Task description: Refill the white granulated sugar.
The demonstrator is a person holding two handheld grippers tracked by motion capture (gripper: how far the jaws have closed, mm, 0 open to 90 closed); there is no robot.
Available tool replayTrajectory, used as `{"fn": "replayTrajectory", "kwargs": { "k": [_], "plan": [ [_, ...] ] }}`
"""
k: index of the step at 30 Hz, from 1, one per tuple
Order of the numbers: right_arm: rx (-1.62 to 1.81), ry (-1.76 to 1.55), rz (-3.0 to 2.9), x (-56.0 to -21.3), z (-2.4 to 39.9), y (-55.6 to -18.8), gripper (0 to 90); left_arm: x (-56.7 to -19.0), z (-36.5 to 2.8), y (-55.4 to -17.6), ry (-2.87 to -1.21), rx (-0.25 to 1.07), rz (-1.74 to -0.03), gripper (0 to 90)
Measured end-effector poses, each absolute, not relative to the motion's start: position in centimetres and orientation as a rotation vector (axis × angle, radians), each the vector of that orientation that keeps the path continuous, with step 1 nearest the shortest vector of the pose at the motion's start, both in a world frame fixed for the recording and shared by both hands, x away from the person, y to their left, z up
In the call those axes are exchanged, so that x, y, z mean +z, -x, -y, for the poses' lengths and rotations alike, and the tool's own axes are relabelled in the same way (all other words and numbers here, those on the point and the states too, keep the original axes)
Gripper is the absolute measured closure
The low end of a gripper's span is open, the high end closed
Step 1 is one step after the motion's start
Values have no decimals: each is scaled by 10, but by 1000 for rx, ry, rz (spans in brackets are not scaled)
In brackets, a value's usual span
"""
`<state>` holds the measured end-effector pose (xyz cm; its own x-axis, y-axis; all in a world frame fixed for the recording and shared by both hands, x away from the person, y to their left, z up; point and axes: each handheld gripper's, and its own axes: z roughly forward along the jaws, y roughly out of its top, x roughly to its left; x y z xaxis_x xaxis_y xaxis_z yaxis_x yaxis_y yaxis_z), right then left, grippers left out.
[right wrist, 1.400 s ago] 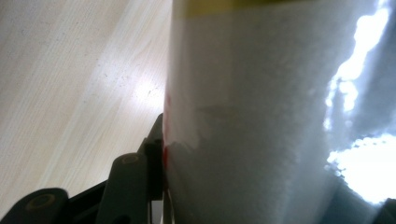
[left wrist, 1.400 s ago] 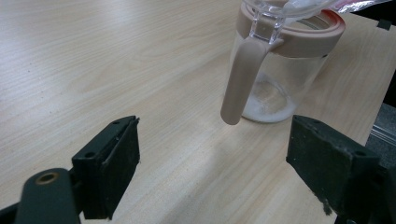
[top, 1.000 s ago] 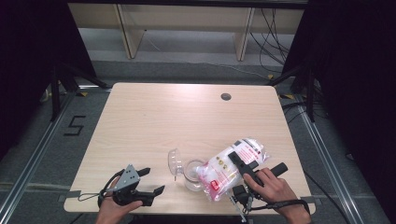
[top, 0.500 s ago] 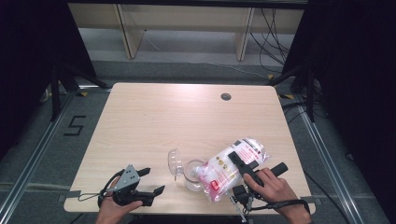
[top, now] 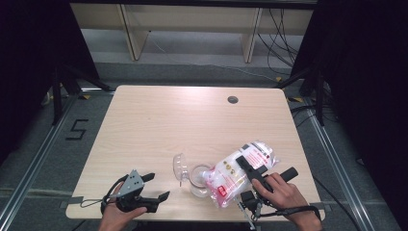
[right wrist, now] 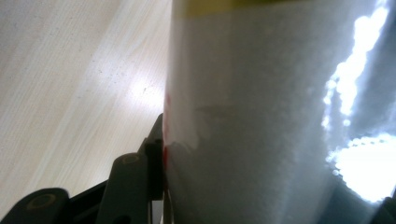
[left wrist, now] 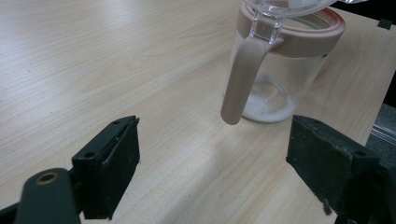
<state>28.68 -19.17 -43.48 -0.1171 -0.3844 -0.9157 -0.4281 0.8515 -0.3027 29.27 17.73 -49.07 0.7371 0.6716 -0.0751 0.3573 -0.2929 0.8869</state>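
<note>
A clear jar (top: 198, 180) with a pink rim and handle stands near the table's front edge, its clear lid (top: 180, 167) flipped open to the left. In the left gripper view the jar (left wrist: 280, 70) holds a thin layer of white grains. A plastic bag of white grains (top: 231, 175) with red print lies tilted against the jar's right side. My right gripper (top: 241, 161) is shut on the bag (right wrist: 261, 93), whose film presses on its left jaw. My left gripper (top: 160, 186) rests left of the jar, open (left wrist: 212, 140) and holding nothing.
The light wooden table (top: 183, 120) has a round cable hole (top: 233, 99) at its far right. Wooden shelf legs and cables stand on the floor beyond the far edge. A floor mark "5" (top: 77, 129) lies to the left.
</note>
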Motion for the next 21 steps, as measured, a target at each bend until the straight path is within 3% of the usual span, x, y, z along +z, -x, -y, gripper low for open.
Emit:
{"fn": "replayTrajectory", "kwargs": {
  "k": [21],
  "plan": [
    [4, 652, -1704, -432, 192, -286, 533, -491, -177, -294, -1923, 392, -767, 167]
  ]
}}
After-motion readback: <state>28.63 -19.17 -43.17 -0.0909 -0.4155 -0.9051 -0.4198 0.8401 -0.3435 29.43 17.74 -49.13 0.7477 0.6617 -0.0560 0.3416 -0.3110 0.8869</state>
